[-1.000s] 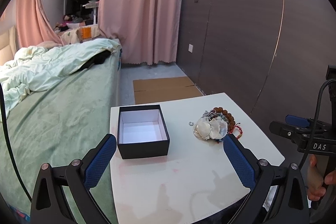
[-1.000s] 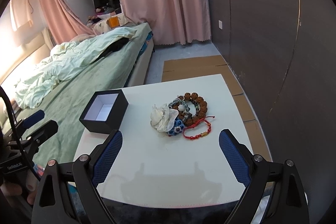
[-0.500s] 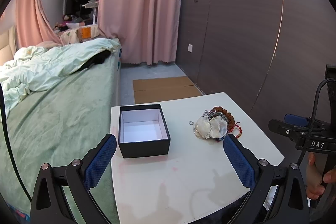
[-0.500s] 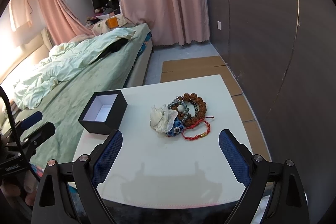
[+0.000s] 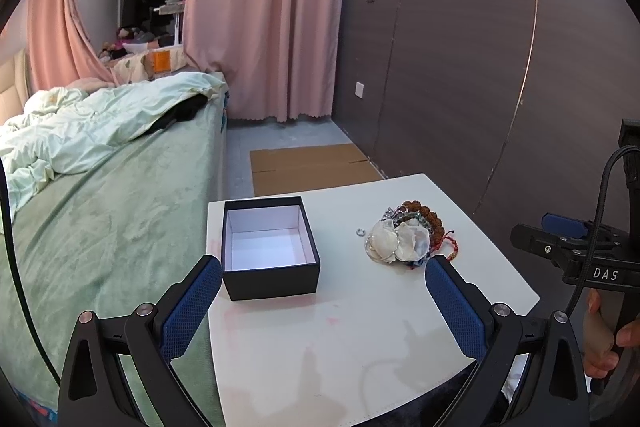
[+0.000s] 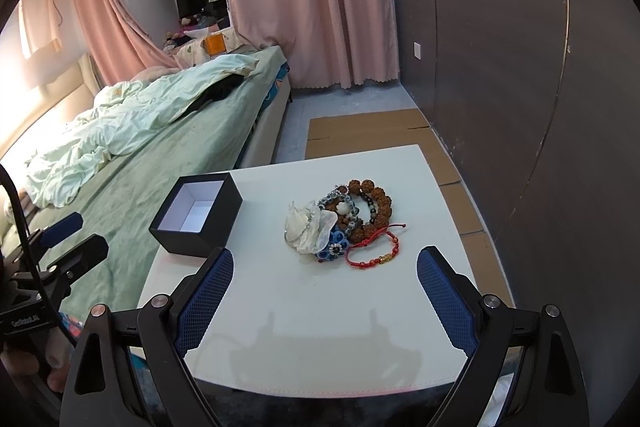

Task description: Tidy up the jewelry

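Nearest, both claws hang above the near edge of the white surface (image 6: 360, 327), each spread wide and gripping nothing. The left claw (image 5: 323, 281) has its blue pads (image 5: 188, 311) either side of the box's near wall; the right claw (image 6: 325, 277) sits just short of the jewelry.

The black box (image 5: 272, 279) stands open on the surface, lid off, its white inside bare (image 6: 198, 213). Right of the box lies the jewelry pile (image 6: 340, 223): white shell pieces (image 5: 396, 243), a blue flower (image 6: 334, 247), a red cord bracelet (image 6: 374, 251) on the near side, brown beads (image 6: 372, 195) on the far side. A small ring (image 5: 360, 231) lies between box and pile, apart from both.

Left of the box runs a green bed (image 5: 100, 227). Beyond the box, cardboard (image 5: 308, 167) lies on the floor, then pink curtains (image 5: 272, 7).
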Demonstrator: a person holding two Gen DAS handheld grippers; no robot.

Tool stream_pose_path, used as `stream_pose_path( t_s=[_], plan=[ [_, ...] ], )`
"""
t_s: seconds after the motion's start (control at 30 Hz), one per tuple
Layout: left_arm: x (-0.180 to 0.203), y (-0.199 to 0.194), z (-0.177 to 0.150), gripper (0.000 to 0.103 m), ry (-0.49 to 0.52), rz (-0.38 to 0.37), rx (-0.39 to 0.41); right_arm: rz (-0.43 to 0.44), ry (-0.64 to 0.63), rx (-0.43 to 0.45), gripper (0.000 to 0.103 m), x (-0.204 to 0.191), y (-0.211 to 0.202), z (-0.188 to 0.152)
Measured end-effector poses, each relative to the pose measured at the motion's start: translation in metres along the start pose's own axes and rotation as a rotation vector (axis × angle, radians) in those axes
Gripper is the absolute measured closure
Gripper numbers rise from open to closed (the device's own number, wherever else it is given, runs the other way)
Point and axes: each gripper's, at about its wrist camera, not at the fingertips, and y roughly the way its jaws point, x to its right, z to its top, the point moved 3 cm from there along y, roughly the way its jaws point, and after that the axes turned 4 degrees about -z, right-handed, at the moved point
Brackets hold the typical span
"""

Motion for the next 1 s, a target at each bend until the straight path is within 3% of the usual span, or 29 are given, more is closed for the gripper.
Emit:
stream_pose_path(
  t_s=[1.0],
  plan=[
    [0.003, 0.011, 0.009, 0.001, -0.029, -0.013, 0.001, -0.013, 0.009, 0.001, 0.009, 0.011, 0.004, 0.006]
  ],
)
